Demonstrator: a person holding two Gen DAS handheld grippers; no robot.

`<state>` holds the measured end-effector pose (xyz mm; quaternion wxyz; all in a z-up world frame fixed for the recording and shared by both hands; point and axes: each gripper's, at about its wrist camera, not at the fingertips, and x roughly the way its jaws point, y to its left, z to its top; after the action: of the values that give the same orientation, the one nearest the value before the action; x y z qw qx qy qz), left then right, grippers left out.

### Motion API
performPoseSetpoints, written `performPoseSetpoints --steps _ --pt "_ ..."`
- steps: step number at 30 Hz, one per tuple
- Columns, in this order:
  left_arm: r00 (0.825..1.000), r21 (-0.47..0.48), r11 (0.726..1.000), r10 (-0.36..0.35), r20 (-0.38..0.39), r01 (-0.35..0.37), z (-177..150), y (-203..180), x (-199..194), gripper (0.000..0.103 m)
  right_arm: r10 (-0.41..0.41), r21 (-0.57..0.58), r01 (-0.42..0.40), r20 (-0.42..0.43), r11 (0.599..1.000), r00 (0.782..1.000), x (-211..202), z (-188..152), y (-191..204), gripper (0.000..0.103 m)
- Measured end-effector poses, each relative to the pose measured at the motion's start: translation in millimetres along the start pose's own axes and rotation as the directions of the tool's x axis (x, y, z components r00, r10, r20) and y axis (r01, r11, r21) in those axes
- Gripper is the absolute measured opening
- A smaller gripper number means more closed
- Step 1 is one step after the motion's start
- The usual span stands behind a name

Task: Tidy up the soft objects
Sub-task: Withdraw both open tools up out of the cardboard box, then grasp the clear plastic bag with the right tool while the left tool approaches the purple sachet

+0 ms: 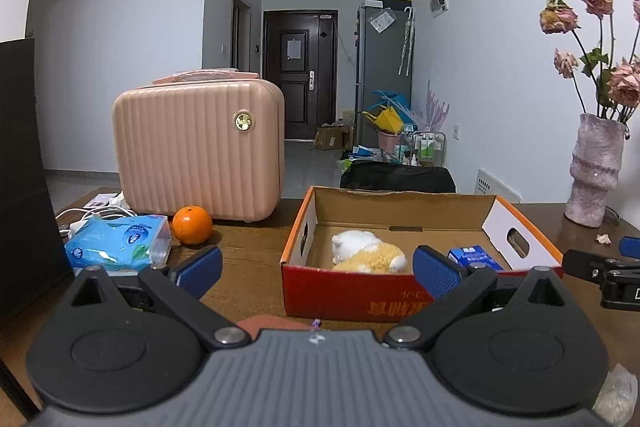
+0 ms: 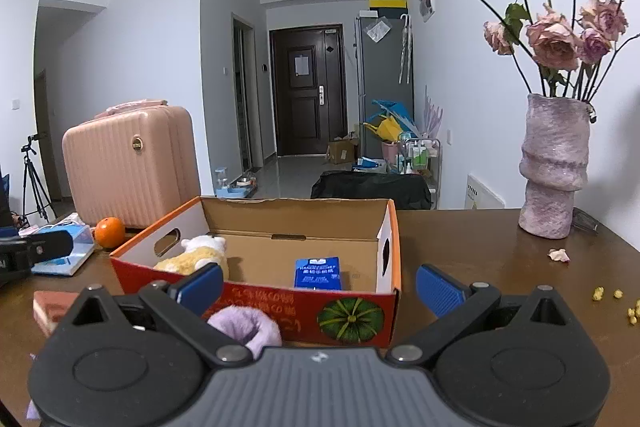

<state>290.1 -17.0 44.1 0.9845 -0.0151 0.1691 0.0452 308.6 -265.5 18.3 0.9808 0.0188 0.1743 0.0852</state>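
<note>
An open cardboard box (image 1: 520, 227) (image 2: 394, 247) with red and orange outer walls stands on the brown table. A yellow and white plush toy (image 1: 370, 253) (image 2: 196, 257) lies inside it at the left. A blue tissue pack (image 1: 474, 257) (image 2: 318, 273) stands inside at the right. A purple fluffy scrunchie (image 2: 244, 327) lies on the table before the box, under my right gripper's left finger. My left gripper (image 1: 318, 269) is open and empty in front of the box. My right gripper (image 2: 320, 285) is open and empty, just above the scrunchie.
A pink suitcase (image 1: 198, 147) (image 2: 128, 163), an orange (image 1: 192, 225) (image 2: 109, 231) and a blue wipes pack (image 1: 118, 243) sit at the left. A pink vase (image 1: 596, 171) (image 2: 554, 167) with dried roses stands at the right. A reddish block (image 2: 50, 309) lies near the front. Petals and crumbs (image 2: 600, 293) dot the table.
</note>
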Motion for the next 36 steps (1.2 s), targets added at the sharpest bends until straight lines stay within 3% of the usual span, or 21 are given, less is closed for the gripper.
performPoseSetpoints --steps 36 --pt "0.996 0.04 0.997 -0.057 -0.065 0.06 -63.4 20.1 -67.1 0.103 0.006 -0.043 -0.007 -0.022 0.999 1.0 -69.8 -57.8 23.3 0.103"
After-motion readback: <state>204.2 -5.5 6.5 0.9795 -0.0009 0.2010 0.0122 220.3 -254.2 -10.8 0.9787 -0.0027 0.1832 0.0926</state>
